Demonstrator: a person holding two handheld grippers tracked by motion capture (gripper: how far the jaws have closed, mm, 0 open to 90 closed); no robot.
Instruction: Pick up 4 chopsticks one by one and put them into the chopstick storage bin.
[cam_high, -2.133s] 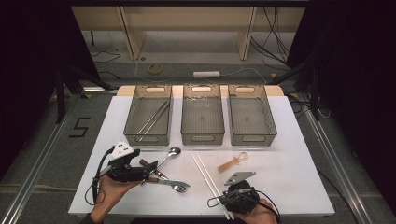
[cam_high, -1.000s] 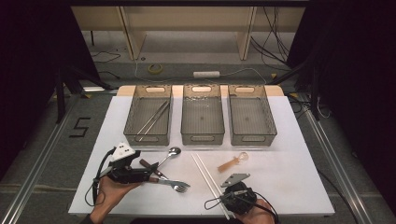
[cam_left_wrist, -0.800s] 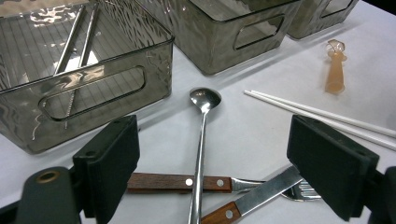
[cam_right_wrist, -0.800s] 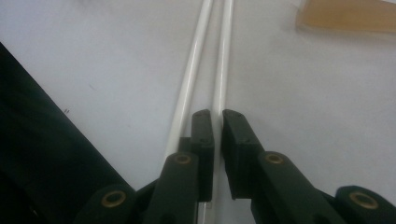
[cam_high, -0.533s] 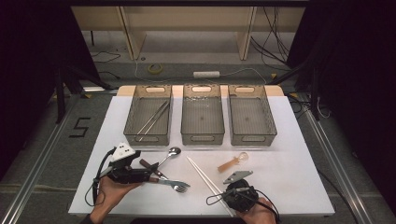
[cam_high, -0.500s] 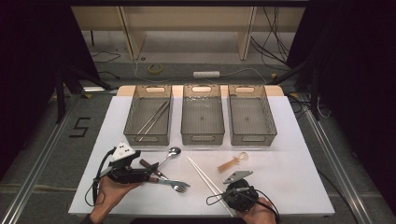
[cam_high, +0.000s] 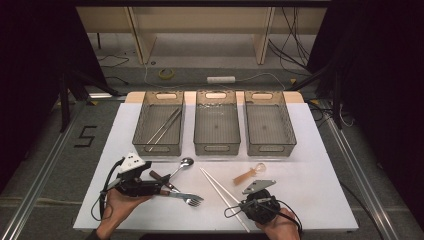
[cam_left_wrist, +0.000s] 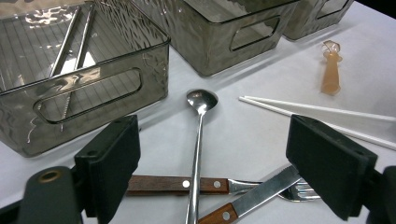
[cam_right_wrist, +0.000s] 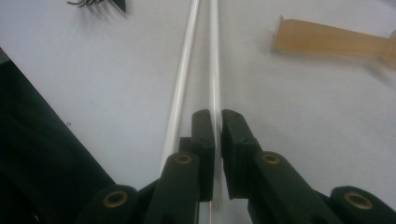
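Two white chopsticks (cam_high: 216, 185) lie side by side on the white table (cam_high: 310, 165), running diagonally toward my right gripper (cam_high: 241, 206). In the right gripper view that gripper (cam_right_wrist: 217, 122) is shut on the right-hand chopstick (cam_right_wrist: 214, 70); the other chopstick (cam_right_wrist: 183, 79) passes just left of the jaws. My left gripper (cam_high: 162, 189) stands open low over crossed cutlery: a metal spoon (cam_left_wrist: 200, 121), a wood-handled fork (cam_left_wrist: 177, 185) and a wood-handled knife (cam_left_wrist: 261, 191). Nothing is pinched between its wide-apart jaws (cam_left_wrist: 215, 149).
Three clear grey bins stand in a row at the back: the left bin (cam_high: 159, 149) holds metal chopsticks (cam_high: 165, 125), while the middle bin (cam_high: 216, 149) and right bin (cam_high: 270, 149) look bare. A small amber spoon (cam_high: 248, 174) lies right of the white chopsticks.
The far ends of the white chopsticks have swung slightly to the left as the right gripper's jaws came together on one. The left hand has stayed put.
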